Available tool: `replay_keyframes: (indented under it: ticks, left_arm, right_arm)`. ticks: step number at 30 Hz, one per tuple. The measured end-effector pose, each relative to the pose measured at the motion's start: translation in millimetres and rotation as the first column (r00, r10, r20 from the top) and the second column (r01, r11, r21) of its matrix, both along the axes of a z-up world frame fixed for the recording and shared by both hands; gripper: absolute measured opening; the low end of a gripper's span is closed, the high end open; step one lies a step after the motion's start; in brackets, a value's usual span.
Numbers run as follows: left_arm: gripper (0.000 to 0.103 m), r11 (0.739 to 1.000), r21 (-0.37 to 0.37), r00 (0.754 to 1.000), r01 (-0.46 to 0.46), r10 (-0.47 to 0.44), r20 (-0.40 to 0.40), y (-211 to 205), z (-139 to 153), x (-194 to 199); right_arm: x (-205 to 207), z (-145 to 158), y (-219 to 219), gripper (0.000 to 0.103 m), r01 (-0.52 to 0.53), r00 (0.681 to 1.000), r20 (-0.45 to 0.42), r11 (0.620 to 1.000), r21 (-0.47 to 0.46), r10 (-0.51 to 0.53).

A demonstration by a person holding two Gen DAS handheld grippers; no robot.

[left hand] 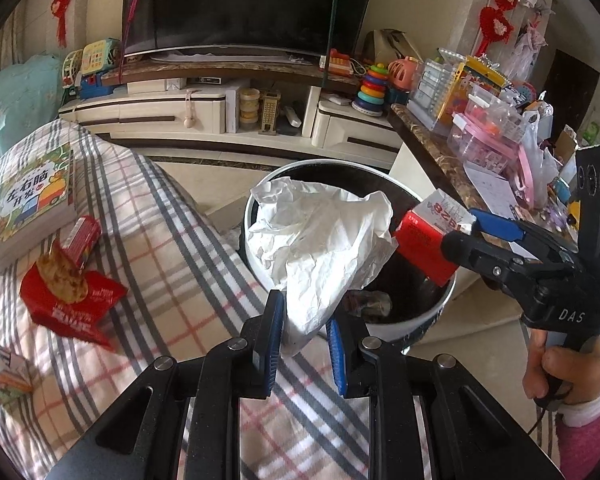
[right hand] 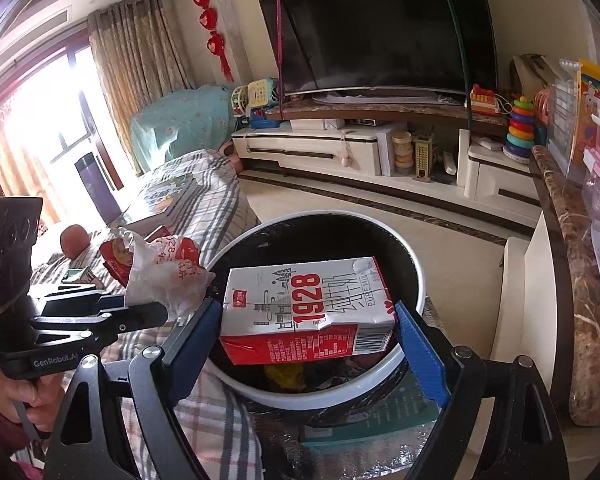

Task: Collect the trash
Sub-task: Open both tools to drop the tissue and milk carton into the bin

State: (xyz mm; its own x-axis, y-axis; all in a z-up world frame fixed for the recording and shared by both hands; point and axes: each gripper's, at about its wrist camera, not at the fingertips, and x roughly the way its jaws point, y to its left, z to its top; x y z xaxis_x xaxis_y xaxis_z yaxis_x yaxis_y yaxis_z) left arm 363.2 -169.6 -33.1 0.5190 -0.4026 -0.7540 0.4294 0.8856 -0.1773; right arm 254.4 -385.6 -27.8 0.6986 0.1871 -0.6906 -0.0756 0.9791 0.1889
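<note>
My left gripper (left hand: 305, 308) is shut on a crumpled white paper wrapper (left hand: 320, 236), which it holds at the near left rim of a white trash bin (left hand: 424, 316) with a black liner. In the right wrist view that wrapper (right hand: 164, 276) shows red print, with the left gripper (right hand: 148, 306) just left of the bin (right hand: 332, 396). My right gripper (right hand: 308, 312) is shut on a red and white milk carton (right hand: 296, 292), lying flat between both blue pads directly above the bin's opening. From the left wrist view the right gripper (left hand: 460, 228) and the carton (left hand: 424, 236) hang over the bin's right side.
A plaid-covered seat (left hand: 180, 248) left of the bin carries a torn red snack wrapper with a biscuit (left hand: 68, 292), a red packet (left hand: 80, 236), a children's book (left hand: 24, 208) and a small paper packet (left hand: 8, 372). A cluttered marble counter (right hand: 564, 248) stands right; a TV cabinet (left hand: 220, 112) stands behind.
</note>
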Motion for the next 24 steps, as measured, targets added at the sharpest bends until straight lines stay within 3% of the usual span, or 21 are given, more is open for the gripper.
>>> replay_keyframes:
  ticks: [24]
  left_arm:
    - [0.022, 1.000, 0.025, 1.000, 0.013, -0.013, -0.022, -22.2, -11.2, 35.1]
  right_arm:
    - [21.8, -9.1, -7.8, 0.088, -0.027, 0.998, -0.051, 0.999, -0.018, 0.026]
